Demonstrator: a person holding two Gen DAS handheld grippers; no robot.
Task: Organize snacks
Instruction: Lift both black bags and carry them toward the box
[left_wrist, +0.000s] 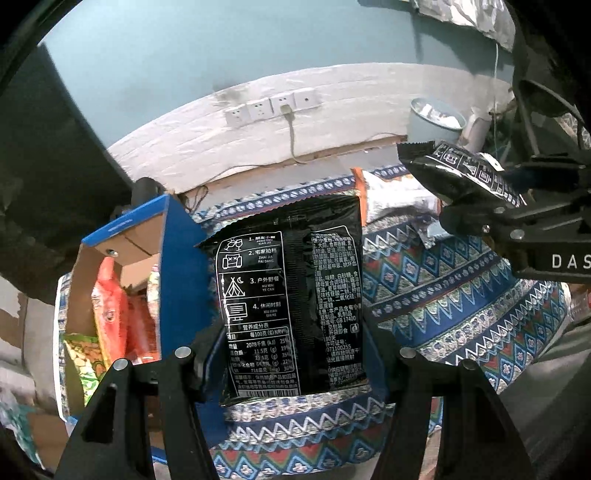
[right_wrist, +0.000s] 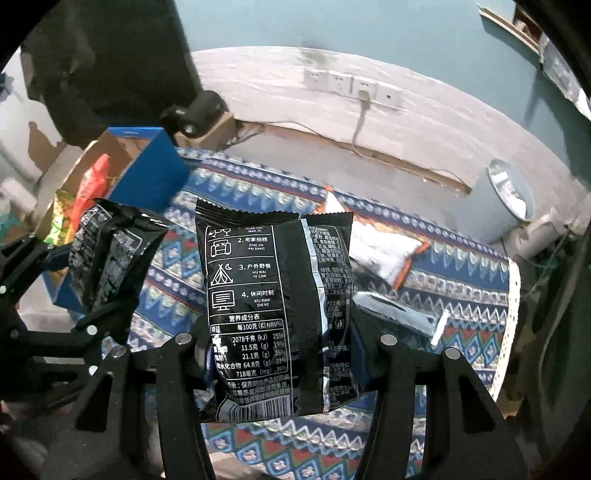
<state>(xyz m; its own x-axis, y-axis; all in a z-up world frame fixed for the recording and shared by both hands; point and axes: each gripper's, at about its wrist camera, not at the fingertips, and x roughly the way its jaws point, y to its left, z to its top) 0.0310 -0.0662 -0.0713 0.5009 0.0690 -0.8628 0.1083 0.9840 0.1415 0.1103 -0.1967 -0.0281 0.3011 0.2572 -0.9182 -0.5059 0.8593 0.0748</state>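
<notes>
My left gripper (left_wrist: 291, 369) is shut on a black snack packet (left_wrist: 291, 295) with white print, held upright above the patterned cloth. My right gripper (right_wrist: 280, 354) is shut on a second black snack packet (right_wrist: 277, 306) of the same kind. Each gripper shows in the other view: the right one (left_wrist: 517, 206) with its packet (left_wrist: 461, 173) at the upper right, the left one (right_wrist: 66, 295) with its packet (right_wrist: 110, 262) at the left. A blue cardboard box (left_wrist: 177, 266) holding red and green snack bags stands just left of my left packet; it also shows in the right wrist view (right_wrist: 155, 177).
A patterned blue cloth (left_wrist: 443, 295) covers the table. An orange-edged white snack bag (right_wrist: 384, 254) and a silver packet (right_wrist: 402, 314) lie on it. A grey bin (right_wrist: 506, 199) stands on the floor by the wall. Wall sockets (left_wrist: 273, 107) with a cable sit behind.
</notes>
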